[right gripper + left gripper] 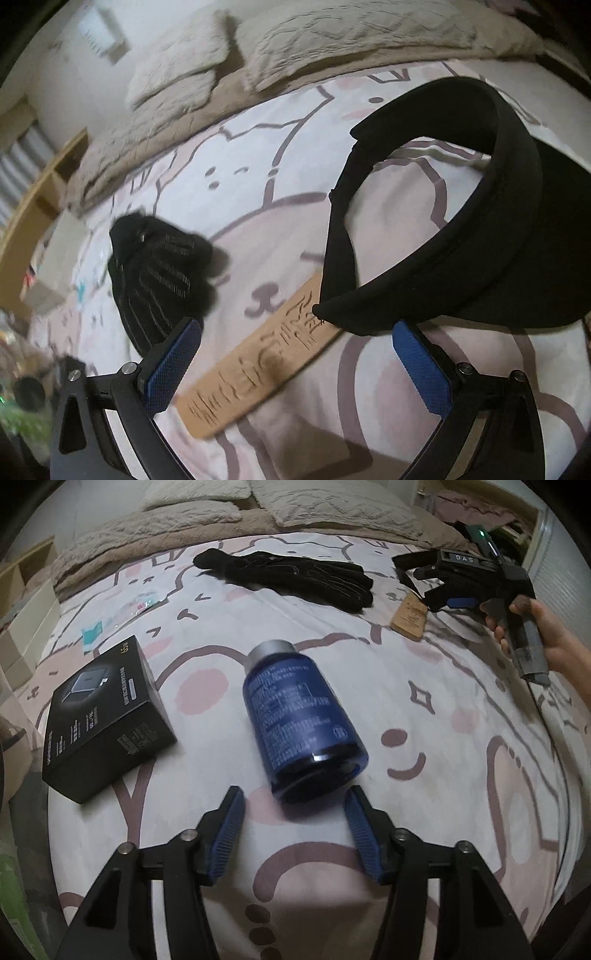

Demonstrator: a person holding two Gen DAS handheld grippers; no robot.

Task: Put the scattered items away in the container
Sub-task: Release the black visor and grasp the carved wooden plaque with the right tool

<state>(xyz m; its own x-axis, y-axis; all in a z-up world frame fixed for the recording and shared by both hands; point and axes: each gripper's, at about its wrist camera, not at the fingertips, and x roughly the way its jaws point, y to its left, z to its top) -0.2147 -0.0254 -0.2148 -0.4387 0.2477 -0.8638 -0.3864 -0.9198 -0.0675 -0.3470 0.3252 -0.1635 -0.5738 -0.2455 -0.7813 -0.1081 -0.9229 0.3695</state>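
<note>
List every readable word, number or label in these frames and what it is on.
"DAS": on the right gripper body.
"65W": on the black box top edge; its other print is too small.
Blue bottle label: blurred, unreadable.
Wooden strip: carved characters, illegible.

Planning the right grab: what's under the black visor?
One end of the tan wooden strip runs under the black visor; that tip is covered. Bedsheet shows through its loop.

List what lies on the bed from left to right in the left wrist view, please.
Black box → blue bottle lying on its side → tan wooden strip → right hand-held gripper.
</note>
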